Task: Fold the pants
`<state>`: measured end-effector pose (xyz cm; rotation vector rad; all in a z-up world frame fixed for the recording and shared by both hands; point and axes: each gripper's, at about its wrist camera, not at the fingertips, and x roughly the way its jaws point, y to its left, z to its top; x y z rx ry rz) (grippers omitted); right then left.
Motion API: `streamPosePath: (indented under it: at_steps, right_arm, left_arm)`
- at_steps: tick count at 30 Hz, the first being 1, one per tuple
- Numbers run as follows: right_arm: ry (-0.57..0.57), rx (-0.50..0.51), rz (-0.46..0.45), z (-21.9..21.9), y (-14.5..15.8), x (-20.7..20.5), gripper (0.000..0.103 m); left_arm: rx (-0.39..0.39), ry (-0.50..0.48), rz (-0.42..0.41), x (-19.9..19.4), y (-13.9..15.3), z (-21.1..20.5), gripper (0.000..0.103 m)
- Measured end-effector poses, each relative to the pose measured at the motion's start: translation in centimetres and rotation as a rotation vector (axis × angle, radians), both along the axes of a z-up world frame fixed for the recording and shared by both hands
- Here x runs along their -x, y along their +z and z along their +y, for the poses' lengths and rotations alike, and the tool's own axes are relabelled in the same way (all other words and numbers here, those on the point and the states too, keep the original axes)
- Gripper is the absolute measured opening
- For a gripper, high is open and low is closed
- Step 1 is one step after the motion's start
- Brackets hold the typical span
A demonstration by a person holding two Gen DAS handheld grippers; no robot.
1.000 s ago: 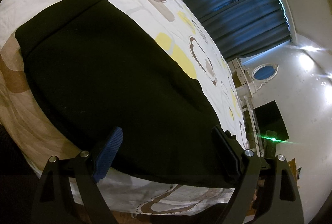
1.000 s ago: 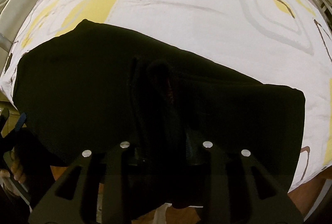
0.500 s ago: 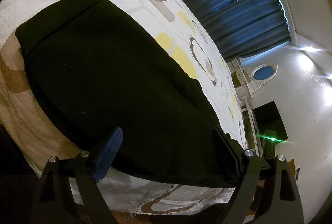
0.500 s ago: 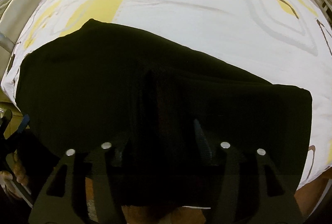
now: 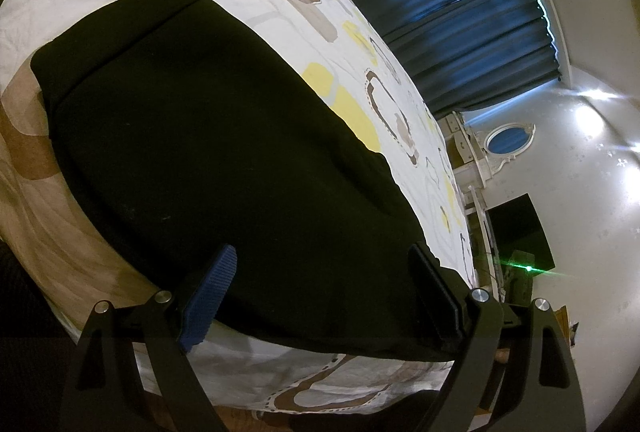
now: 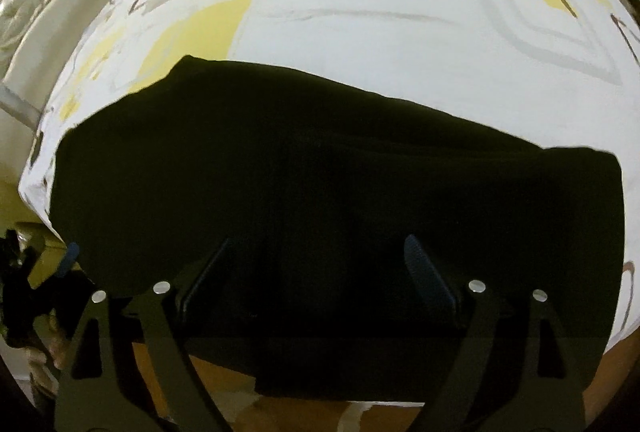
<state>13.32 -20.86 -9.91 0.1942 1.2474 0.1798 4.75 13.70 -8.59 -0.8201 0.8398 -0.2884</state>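
Observation:
The black pants [image 5: 208, 136] lie folded flat on the bed, a long dark slab running along the near edge. My left gripper [image 5: 324, 264] hovers open just over one end of them, nothing between its blue pads. In the right wrist view the pants [image 6: 320, 160] fill the lower half. My right gripper [image 6: 316, 264] stands over their near edge with jaws opening wide; the cloth lies loose below and no pad presses on it. The left gripper [image 6: 66, 260] shows small at the far left there, by the pants' other end.
The bed sheet [image 6: 360, 12] is white with yellow and brown squares and stretches far beyond the pants. Dark blue curtains [image 5: 460, 12] hang behind the bed. A white dresser with an oval mirror [image 5: 508, 142] and a dark screen [image 5: 520, 232] stand to the right.
My right gripper's jaws spread from nearly shut on a raised bunch of cloth to wide apart, and the cloth dropped flat. The left gripper and the pants' other end kept still.

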Motion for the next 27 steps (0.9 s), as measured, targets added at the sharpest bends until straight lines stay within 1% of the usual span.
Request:
streamPosePath:
  at_steps: [2, 5, 7, 8, 10, 11, 12, 13, 14, 15, 16, 17, 19, 20, 21, 22, 23, 25, 26, 27]
  right_arm:
    - [0.004, -0.008, 0.0, 0.0, -0.2, 0.2, 0.09]
    - [0.031, 0.021, -0.01, 0.3, -0.5, 0.5, 0.091]
    - [0.023, 0.028, -0.023, 0.3, -0.2, 0.7, 0.092]
    - [0.016, 0.025, -0.03, 0.1, -0.1, 1.0, 0.092]
    - [-0.003, -0.011, -0.074, -0.2, 0.8, 2.1, 0.092]
    - [-0.022, -0.008, -0.133, -0.3, 1.8, 2.9, 0.092]
    - [-0.04, 0.018, -0.199, -0.4, 2.9, 3.8, 0.092]
    - [-0.068, 0.083, -0.324, -0.2, 4.6, 5.2, 0.094]
    - [-0.091, 0.137, -0.404, 0.0, 5.6, 6.2, 0.099]
    - [-0.122, 0.216, -0.51, 0.5, 6.6, 7.5, 0.101]
    - [-0.14, 0.27, -0.567, 0.8, 7.0, 8.2, 0.101]
    - [-0.158, 0.369, -0.605, 1.5, 6.9, 9.0, 0.101]
    - [-0.141, 0.559, -0.616, 2.9, 6.2, 9.5, 0.101]
    - [-0.132, 0.612, -0.629, 3.4, 5.9, 9.9, 0.101]
    - [-0.118, 0.643, -0.642, 3.7, 5.7, 10.4, 0.101]
    - [-0.104, 0.64, -0.645, 4.1, 5.6, 10.6, 0.101]
    - [-0.091, 0.607, -0.639, 4.2, 5.5, 10.9, 0.101]
    - [-0.065, 0.53, -0.604, 4.1, 5.1, 11.4, 0.101]
    - [-0.047, 0.49, -0.569, 4.1, 4.5, 11.5, 0.101]
    - [-0.039, 0.476, -0.549, 4.4, 4.2, 11.4, 0.101]
  left_arm:
    - [0.0, -0.001, 0.0, 0.1, 0.0, 0.0, 0.086]
    - [-0.004, -0.003, 0.0, 0.3, -0.2, 0.0, 0.086]
    - [-0.013, -0.006, 0.0, 0.4, -0.1, 0.0, 0.086]
    - [-0.022, -0.008, 0.0, 0.4, -0.1, 0.0, 0.086]
    - [-0.043, -0.011, -0.001, 0.5, 0.1, 0.0, 0.086]
    - [-0.055, -0.01, -0.003, 0.5, 0.2, 0.1, 0.086]
    - [-0.065, -0.007, -0.004, 0.6, 0.3, 0.2, 0.086]
    - [-0.072, -0.003, -0.005, 0.7, 0.3, 0.4, 0.086]
    - [-0.076, 0.001, -0.005, 0.7, 0.4, 0.6, 0.086]
    - [-0.08, 0.008, -0.001, 0.8, 0.3, 1.0, 0.086]
    - [-0.082, 0.015, 0.004, 0.8, 0.3, 1.3, 0.086]
    - [-0.083, 0.022, 0.008, 0.9, 0.2, 1.6, 0.086]
    - [-0.085, 0.031, 0.013, 1.0, 0.2, 2.1, 0.086]
    - [-0.087, 0.033, 0.014, 1.0, 0.3, 2.2, 0.086]
    - [-0.092, 0.036, 0.018, 1.0, 0.4, 2.4, 0.086]
    - [-0.101, 0.041, 0.017, 1.1, 0.6, 2.7, 0.086]
    - [-0.113, 0.047, 0.015, 1.1, 0.8, 3.1, 0.086]
    - [-0.132, 0.063, 0.014, 0.9, 1.1, 4.1, 0.086]
    - [-0.135, 0.075, 0.013, 0.9, 1.3, 4.7, 0.086]
    - [-0.134, 0.093, 0.013, 0.7, 1.6, 5.7, 0.086]
